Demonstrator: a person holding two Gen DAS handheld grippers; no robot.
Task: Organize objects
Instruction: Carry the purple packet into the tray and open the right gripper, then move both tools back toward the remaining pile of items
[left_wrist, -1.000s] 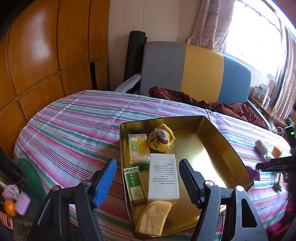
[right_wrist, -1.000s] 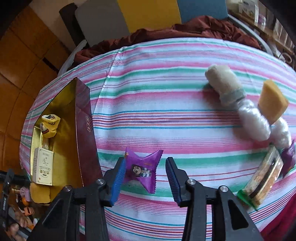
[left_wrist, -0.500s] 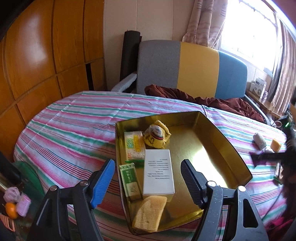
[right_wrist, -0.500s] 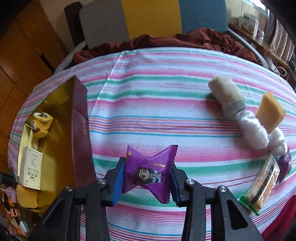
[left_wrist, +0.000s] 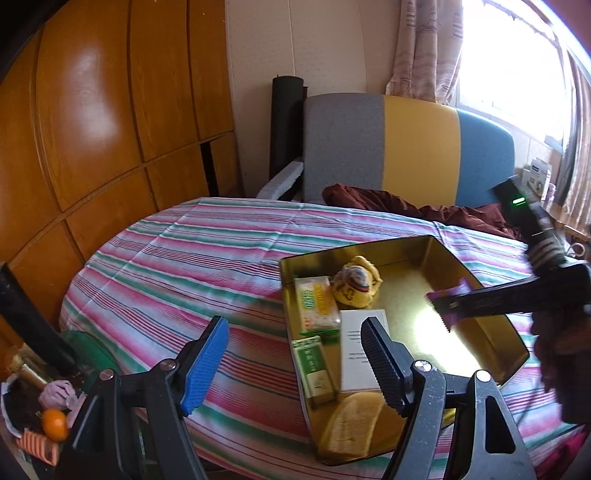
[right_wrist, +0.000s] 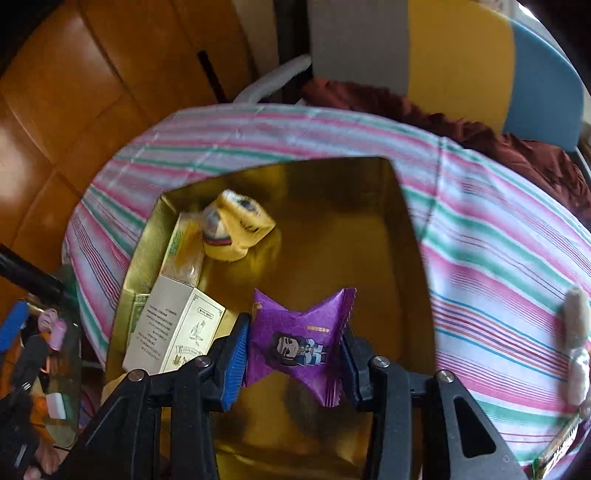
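Note:
My right gripper (right_wrist: 294, 328) grips a purple snack packet (right_wrist: 295, 317) by its sides above the gold tray (right_wrist: 332, 229); its jaws are opening slightly with the packet still between the pads. The left wrist view shows that gripper (left_wrist: 443, 306) and packet (left_wrist: 458, 286) over the tray's right half. The tray (left_wrist: 369, 247) holds a yellow plush toy (left_wrist: 356, 282), a white box (left_wrist: 360, 354), a yellow-green packet (left_wrist: 316, 304), a green box (left_wrist: 314, 369) and a yellow sponge (left_wrist: 354, 421). My left gripper (left_wrist: 294, 323) hangs open and empty over the tray's near left edge.
The tray lies on a round table with a striped cloth (left_wrist: 203, 258). White rolled bundles (right_wrist: 576, 339) and another packet (right_wrist: 557, 443) lie on the cloth to the right. A grey, yellow and blue chair (left_wrist: 406, 147) stands behind. Clutter with an orange (left_wrist: 53, 424) sits low at the left.
The right gripper closed on the purple packet, lifted it off the cloth and carried it left over the tray. The left gripper drew back a little and stayed open.

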